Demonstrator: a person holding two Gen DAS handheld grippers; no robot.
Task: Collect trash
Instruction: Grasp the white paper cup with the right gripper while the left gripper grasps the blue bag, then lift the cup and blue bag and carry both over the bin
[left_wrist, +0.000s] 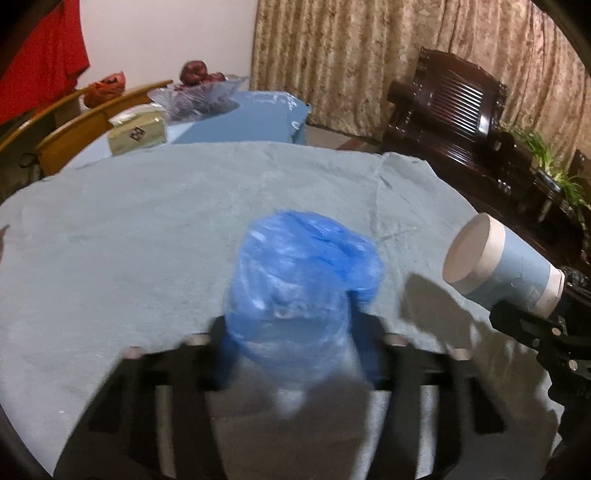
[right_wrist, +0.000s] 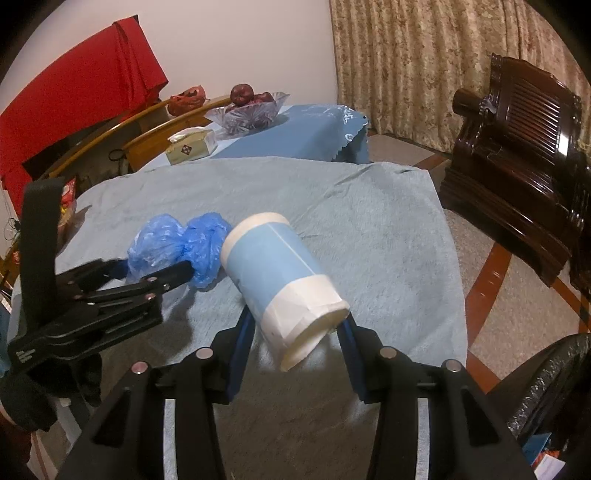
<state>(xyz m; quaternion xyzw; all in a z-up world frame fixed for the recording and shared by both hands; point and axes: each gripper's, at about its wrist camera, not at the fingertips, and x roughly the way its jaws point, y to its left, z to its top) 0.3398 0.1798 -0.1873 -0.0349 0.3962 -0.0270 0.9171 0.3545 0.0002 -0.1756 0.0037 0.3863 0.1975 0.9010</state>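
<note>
Right gripper (right_wrist: 295, 332) clamped on paper cup (right_wrist: 280, 280) near its rim: light, crushable, best held gently. Left gripper (left_wrist: 291, 332) pinching crumpled blue plastic bag (left_wrist: 299, 280) over grey cloth (left_wrist: 147, 221): limp, slippery, best bunched.

Between the black left gripper's (right_wrist: 155, 271) jaws sits a translucent blue plastic bag (left_wrist: 295, 280). Between the black right gripper's (right_wrist: 295, 332) blue-lined jaws is a pale blue paper cup (right_wrist: 284, 280) with white bands at both ends. Beyond both jaws, the surface (right_wrist: 332, 206) wears grey-blue cloth; the curtain (right_wrist: 406, 55) is beige, mottled.
</note>
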